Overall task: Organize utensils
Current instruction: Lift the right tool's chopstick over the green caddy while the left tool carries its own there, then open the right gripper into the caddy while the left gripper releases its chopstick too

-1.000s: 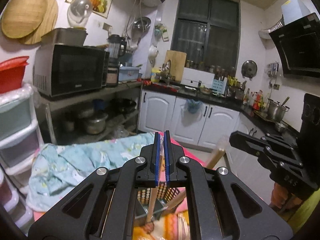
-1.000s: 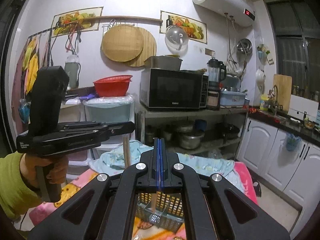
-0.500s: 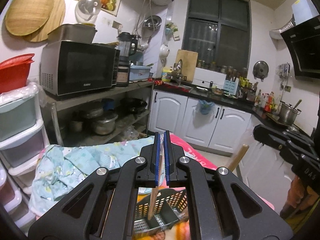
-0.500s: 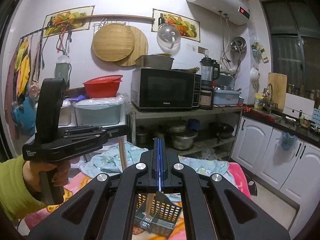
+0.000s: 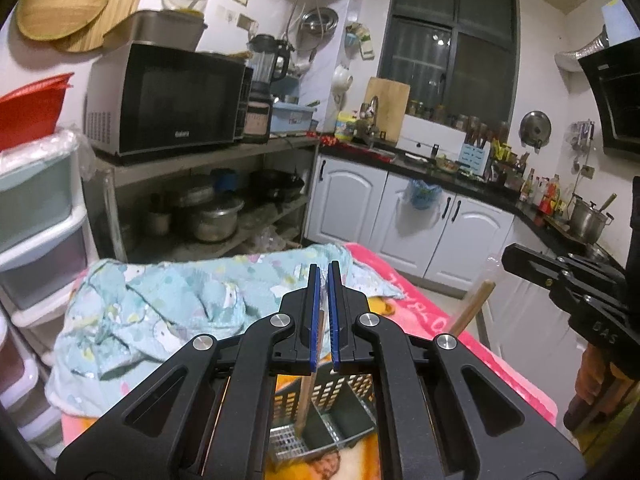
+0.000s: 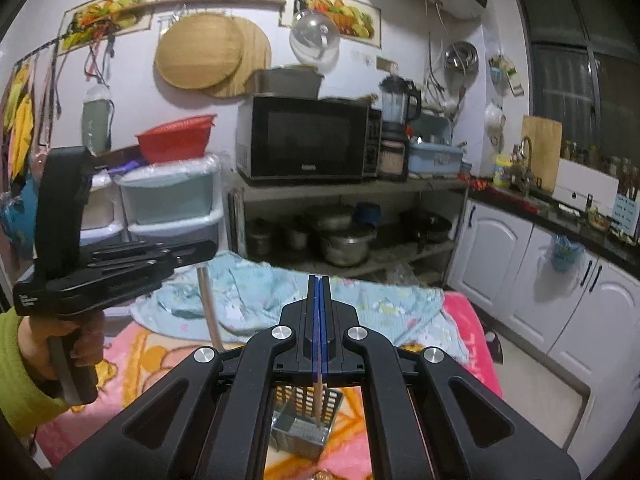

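My left gripper clenched on a wooden chopstick, right gripper likewise (thin stick), both lower vs 1 s ago, grey perforated utensil basket now closer.

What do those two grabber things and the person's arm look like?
Each gripper is black and angular, with triangle-shaped cut-outs, round silver bolts and two thin blue pads: the left gripper, the right gripper. Seen from the side, the left one has a pistol-style handle and small white lettering. The left hand comes out of a yellow-green sleeve. No cables show.
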### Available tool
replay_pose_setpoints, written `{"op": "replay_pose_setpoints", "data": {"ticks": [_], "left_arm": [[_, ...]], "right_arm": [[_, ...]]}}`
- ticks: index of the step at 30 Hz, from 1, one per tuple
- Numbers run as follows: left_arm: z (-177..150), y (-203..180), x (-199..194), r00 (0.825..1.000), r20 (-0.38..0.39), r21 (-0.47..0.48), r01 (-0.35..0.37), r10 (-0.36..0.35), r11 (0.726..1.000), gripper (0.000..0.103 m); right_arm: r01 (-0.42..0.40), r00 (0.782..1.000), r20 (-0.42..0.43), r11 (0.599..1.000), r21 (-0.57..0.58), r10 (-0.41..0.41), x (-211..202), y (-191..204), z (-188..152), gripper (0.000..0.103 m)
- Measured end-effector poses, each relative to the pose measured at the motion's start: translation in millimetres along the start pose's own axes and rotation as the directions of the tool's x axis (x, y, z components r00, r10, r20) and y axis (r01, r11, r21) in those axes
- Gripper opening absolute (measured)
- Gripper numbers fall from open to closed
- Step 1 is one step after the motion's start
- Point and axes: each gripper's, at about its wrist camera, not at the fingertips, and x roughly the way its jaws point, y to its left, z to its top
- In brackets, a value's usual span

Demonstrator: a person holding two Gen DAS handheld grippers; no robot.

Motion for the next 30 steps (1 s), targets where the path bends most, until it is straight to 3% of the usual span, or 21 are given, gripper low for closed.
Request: {"op": "replay_pose_setpoints", "data": {"ticks": [5, 7, 8, 9, 10, 11, 16, 21, 24, 30], "left_arm": [[-12, 4, 6, 0.999, -0.031, -0.013, -0.008, 0.007, 1.0, 0.003], [-16, 6, 8, 0.999, -0.039, -0.017, -0.018, 0.017, 1.0, 0.009], [-17, 7, 8, 0.999, -0.041, -0.019, -0.022, 0.021, 1.0, 0.018], [-19, 9, 8, 0.999, -0.044, -0.025, -0.026, 0.025, 0.999, 0.028], [-20, 10, 7, 0.999, -0.044, -0.029, -0.026, 0.025, 0.999, 0.031], [-21, 11, 5, 0.999, -0.041, -0.031, -0.032, 0.031, 0.999, 0.034], [-24, 13, -5, 0.998, -0.018, -0.045, -0.053, 0.052, 0.998, 0.055], [-25, 15, -21, 0.998, 0.016, -0.068, -0.063, 0.064, 0.996, 0.086], [-27, 15, -28, 0.997, 0.022, -0.081, -0.067, 0.069, 0.994, 0.092], [-35, 12, -40, 0.997, 0.021, -0.085, -0.07, 0.072, 0.994, 0.092]], "right_arm": [[0.019, 0.999, -0.046, 0.999, 0.027, -0.018, 13, -5, -12, 0.001], [0.028, 0.998, -0.058, 0.999, 0.035, -0.026, 17, -8, -16, 0.002], [0.03, 0.998, -0.062, 0.999, 0.038, -0.028, 18, -9, -17, 0.005], [0.03, 0.997, -0.068, 0.999, 0.045, -0.027, 19, -10, -20, 0.017], [0.032, 0.997, -0.068, 0.998, 0.048, -0.028, 18, -11, -21, 0.031], [0.038, 0.997, -0.066, 0.998, 0.051, -0.034, 18, -11, -24, 0.034], [0.046, 0.997, -0.069, 0.997, 0.059, -0.042, 14, -11, -31, 0.037], [0.058, 0.996, -0.069, 0.996, 0.068, -0.053, 6, -14, -37, 0.042], [0.061, 0.996, -0.065, 0.996, 0.07, -0.056, 1, -15, -41, 0.047], [0.067, 0.996, -0.06, 0.995, 0.07, -0.063, -10, -14, -47, 0.052]]}}
